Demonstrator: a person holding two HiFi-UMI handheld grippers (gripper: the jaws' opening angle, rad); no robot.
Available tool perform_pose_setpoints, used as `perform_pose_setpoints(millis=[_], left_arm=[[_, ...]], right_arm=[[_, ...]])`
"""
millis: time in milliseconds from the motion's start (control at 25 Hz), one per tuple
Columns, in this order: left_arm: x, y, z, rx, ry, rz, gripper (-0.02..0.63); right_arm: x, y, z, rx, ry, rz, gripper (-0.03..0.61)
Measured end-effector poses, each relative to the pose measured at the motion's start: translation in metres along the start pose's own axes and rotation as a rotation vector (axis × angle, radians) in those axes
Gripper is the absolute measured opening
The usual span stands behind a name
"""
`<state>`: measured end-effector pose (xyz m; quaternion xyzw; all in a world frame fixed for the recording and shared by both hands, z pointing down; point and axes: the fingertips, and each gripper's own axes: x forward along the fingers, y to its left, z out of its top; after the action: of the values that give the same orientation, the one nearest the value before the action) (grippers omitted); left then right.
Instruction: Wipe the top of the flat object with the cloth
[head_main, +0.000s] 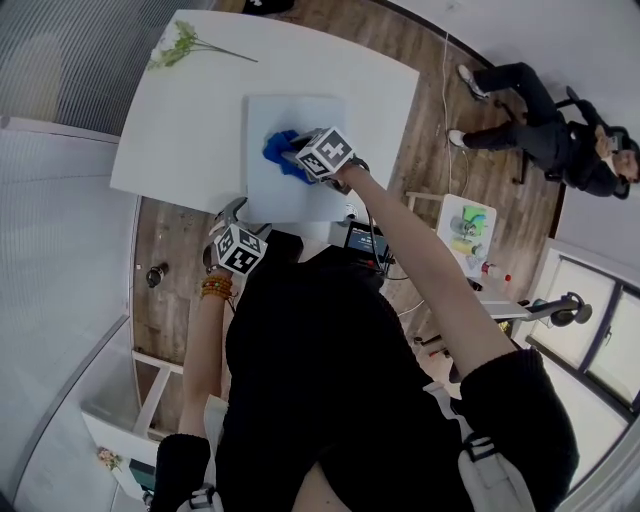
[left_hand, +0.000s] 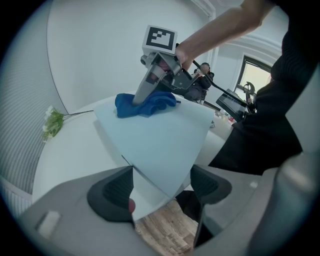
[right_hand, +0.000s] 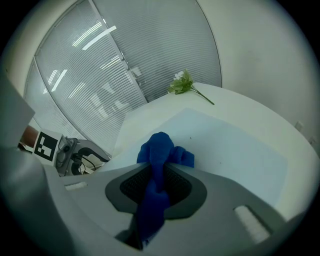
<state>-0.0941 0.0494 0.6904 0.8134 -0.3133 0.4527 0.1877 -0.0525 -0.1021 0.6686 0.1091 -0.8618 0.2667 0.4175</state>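
Observation:
A pale blue flat board (head_main: 300, 120) lies on the white table (head_main: 190, 130). My right gripper (head_main: 298, 156) is shut on a bunched blue cloth (head_main: 279, 150) and holds it down on the board's near half. In the right gripper view the cloth (right_hand: 162, 150) runs up between the jaws onto the board (right_hand: 230, 145). My left gripper (head_main: 232, 212) is at the table's near edge. It is open (left_hand: 162, 186), and the board's near corner (left_hand: 160, 140) reaches in between its jaws. From there the right gripper (left_hand: 143, 97) and the cloth (left_hand: 150, 105) show farther up the board.
A green flower sprig (head_main: 185, 45) lies at the table's far left corner, off the board. Wooden floor surrounds the table. A person in black (head_main: 550, 125) sits at the back right. A small table with items (head_main: 466, 225) and a screen (head_main: 365, 240) stand near my right side.

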Motion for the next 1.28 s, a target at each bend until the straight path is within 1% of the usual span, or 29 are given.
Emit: perform_pose_setpoints(millis=[480,840,1040,1280], left_arm=[[0.001,-0.002,0.001,-0.002,-0.007,0.014,0.368],[0.001,-0.001,-0.001,-0.015,-0.015,0.032,0.368],[0.0,0.001,-0.002,-0.014,-0.021,0.051,0.368],[0.001,0.001,-0.002,-0.018,-0.022,0.063,0.368]], right_arm=[[-0.001,0.018,-0.013,-0.005,0.001,0.036,0.087],[0.0,0.032,-0.02,-0.028,0.009,0.064,0.087],[0.002,0.045,-0.027,-0.063,0.045,0.106,0.087],[0.005,0.061,-0.04,-0.081,0.079,0.158,0.086]])
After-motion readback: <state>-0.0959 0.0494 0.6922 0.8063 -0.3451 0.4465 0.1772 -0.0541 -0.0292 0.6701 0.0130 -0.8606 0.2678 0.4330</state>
